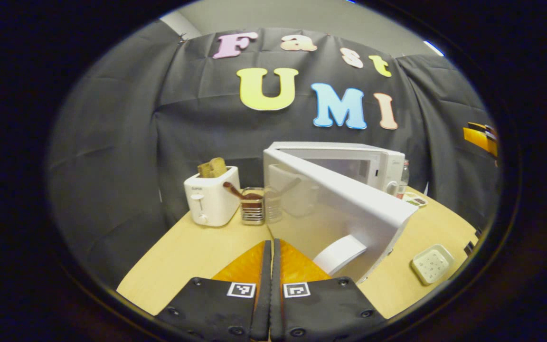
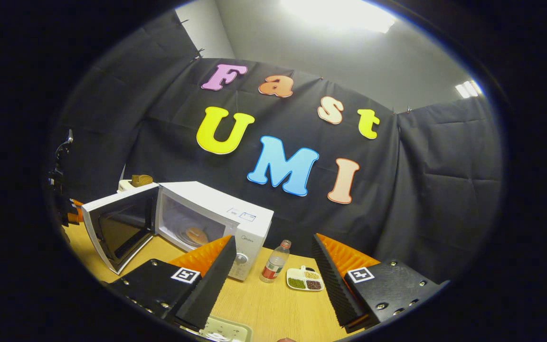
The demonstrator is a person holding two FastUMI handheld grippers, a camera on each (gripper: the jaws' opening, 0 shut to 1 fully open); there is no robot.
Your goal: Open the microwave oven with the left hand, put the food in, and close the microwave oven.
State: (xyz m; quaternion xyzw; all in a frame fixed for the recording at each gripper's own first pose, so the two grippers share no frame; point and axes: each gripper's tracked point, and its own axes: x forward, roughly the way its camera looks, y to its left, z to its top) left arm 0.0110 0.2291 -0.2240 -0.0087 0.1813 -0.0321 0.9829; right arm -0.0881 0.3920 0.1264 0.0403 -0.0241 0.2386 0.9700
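Observation:
The white microwave [image 2: 235,213] stands on the wooden table with its door [image 2: 121,228] swung wide open to the left. Inside the cavity lies a round orange-brown piece of food [image 2: 196,234]. My right gripper [image 2: 274,237] is open and holds nothing; it hangs in front of the microwave's control side. In the left gripper view the open door [image 1: 349,209] reaches toward me, its white handle [image 1: 340,254] just right of my fingers. My left gripper [image 1: 271,244] is shut with nothing between its fingers, close to the door's outer face.
A white toaster [image 1: 212,199] holding bread, a metal utensil holder [image 1: 253,207] and a glass [image 1: 274,204] stand left of the microwave. A bottle [image 2: 276,261] and a small divided dish [image 2: 305,280] sit to its right. A white tray [image 1: 432,263] lies near the table's front edge.

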